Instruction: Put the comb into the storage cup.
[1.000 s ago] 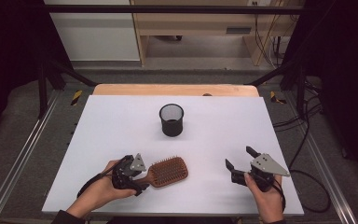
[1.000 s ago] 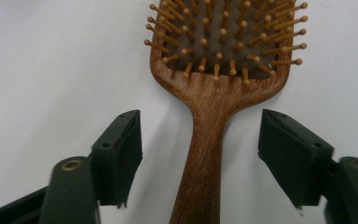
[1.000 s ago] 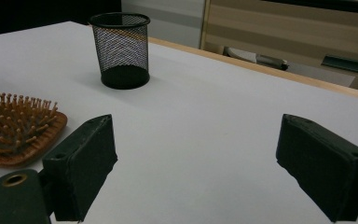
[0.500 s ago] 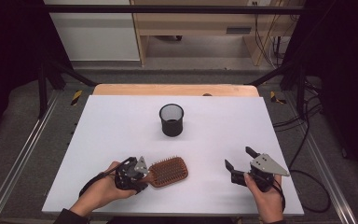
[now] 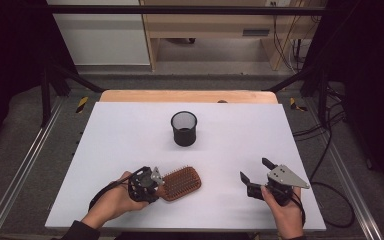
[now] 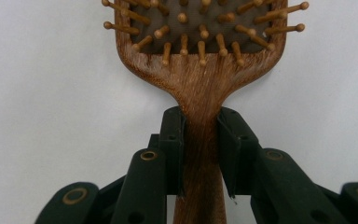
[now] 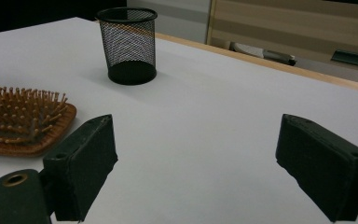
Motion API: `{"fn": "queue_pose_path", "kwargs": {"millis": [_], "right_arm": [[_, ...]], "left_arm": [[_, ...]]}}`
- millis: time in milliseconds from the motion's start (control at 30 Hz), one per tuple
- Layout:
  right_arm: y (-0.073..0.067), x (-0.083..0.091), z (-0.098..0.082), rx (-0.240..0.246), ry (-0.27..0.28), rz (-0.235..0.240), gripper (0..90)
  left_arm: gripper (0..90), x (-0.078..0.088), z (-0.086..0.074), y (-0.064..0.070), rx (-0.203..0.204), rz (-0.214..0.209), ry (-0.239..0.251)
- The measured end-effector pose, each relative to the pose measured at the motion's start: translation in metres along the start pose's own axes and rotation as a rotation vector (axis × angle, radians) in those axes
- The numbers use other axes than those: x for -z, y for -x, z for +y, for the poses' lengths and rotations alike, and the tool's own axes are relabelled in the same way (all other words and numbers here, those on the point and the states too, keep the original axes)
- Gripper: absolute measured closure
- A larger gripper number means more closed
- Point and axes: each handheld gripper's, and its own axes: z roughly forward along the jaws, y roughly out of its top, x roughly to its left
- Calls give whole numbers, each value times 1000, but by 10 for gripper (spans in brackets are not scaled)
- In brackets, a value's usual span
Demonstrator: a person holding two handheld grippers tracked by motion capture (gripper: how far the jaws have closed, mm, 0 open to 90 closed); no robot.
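Lower left of frame: left gripper (image 5: 155, 183) clamps brush (image 5: 181, 183) handle; we judge it stiff, light. Right gripper (image 5: 254, 176) open, empty.

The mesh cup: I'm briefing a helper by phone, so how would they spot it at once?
Start from the white table and look to the middle of its far half, away from the person. There stands the mesh cup, upright, alone and open at the top. It is black wire mesh and round, unlike the flat wooden hairbrush lying near the front edge with its handle in the left claw.
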Motion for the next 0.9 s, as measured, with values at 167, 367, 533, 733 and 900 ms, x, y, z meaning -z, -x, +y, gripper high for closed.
{"fn": "queue_pose_path", "kwargs": {"millis": [167, 367, 533, 733, 900], "right_arm": [[-2, -1, 0, 5, -9, 14, 126], [-1, -2, 0, 0, -13, 15, 127], [-2, -1, 0, 1, -7, 14, 128], [-3, -1, 1, -12, 2, 26, 119], [-7, -2, 3, -82, 24, 86, 98]], "left_arm": [[732, 0, 0, 0, -4, -2, 4], [731, 2, -6, 2, -7, 18, 46], [731, 6, -7, 3, -2, 38, 102], [731, 22, -4, 7, 20, 86, 234], [731, 29, -3, 11, 54, 154, 364]]}}
